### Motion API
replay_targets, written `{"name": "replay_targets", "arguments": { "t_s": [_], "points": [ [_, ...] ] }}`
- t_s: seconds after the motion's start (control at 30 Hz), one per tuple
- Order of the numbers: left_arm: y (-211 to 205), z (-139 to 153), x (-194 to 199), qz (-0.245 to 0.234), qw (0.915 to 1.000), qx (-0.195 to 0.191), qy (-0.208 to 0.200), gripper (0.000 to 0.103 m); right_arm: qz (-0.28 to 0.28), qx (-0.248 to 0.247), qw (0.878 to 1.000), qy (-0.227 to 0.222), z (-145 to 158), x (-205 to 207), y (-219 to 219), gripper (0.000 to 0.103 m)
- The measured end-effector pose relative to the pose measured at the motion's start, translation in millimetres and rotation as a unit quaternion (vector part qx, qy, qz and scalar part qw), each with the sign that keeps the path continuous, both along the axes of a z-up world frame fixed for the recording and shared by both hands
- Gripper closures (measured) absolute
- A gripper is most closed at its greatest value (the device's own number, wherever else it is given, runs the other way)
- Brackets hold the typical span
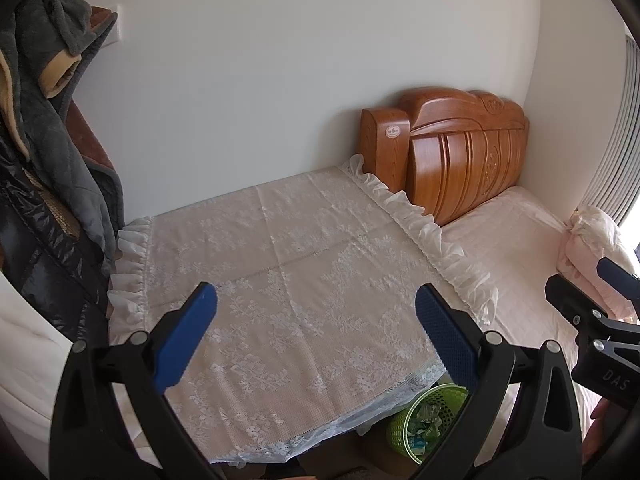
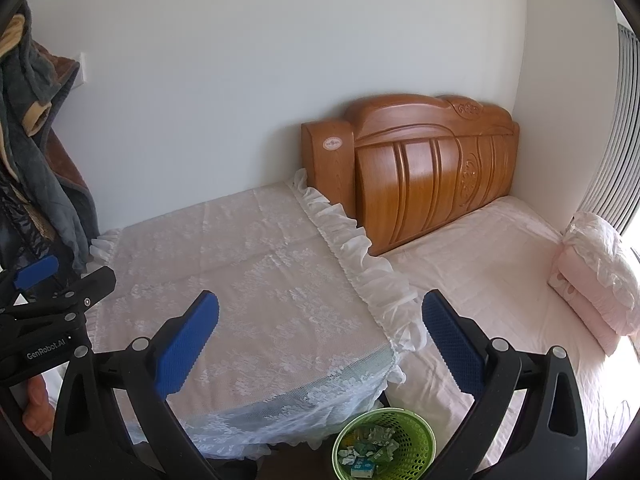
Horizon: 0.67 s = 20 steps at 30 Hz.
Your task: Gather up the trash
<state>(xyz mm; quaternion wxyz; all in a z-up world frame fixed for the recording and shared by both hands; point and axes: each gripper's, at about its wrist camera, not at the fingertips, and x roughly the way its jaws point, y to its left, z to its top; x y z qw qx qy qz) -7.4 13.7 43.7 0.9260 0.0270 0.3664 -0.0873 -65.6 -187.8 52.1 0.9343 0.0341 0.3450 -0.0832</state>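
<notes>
Left gripper (image 1: 316,320) spread wide, nothing between its 2 blue pads (image 1: 188,336), low in the frame above a lace cloth (image 1: 280,280) covering a table. Right gripper (image 2: 320,328) likewise splayed and empty, poised over the cloth's ruffled edge. Green basket (image 2: 416,436) at bottom center-right of the right wrist view, on the floor between table and bed (image 2: 480,280), holding crumpled wrappers and small cartons (image 2: 366,454). Same basket partly hidden behind the left tool's finger. Carved wooden headboard (image 1: 460,152) at upper right; hanging coats (image 1: 52,128) along the left edge; folded pink quilt (image 2: 596,276) at far right.
</notes>
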Motion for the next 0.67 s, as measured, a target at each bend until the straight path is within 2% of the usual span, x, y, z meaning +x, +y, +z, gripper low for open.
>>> {"name": "replay_targets", "arguments": {
  "t_s": [0.27, 0.67],
  "points": [
    [-1.9, -2.9, 2.5, -0.007, 1.0000, 0.006, -0.003, 0.008, -0.003, 0.003, 1.000, 0.004, -3.8, 1.4, -1.5, 0.002],
    [-2.9, -10.2, 16.1, -0.014, 0.9998, 0.000, 0.014, 0.008, -0.007, 0.006, 1.000, 0.016, -11.0, 10.6, -0.6, 0.002]
  ]
}}
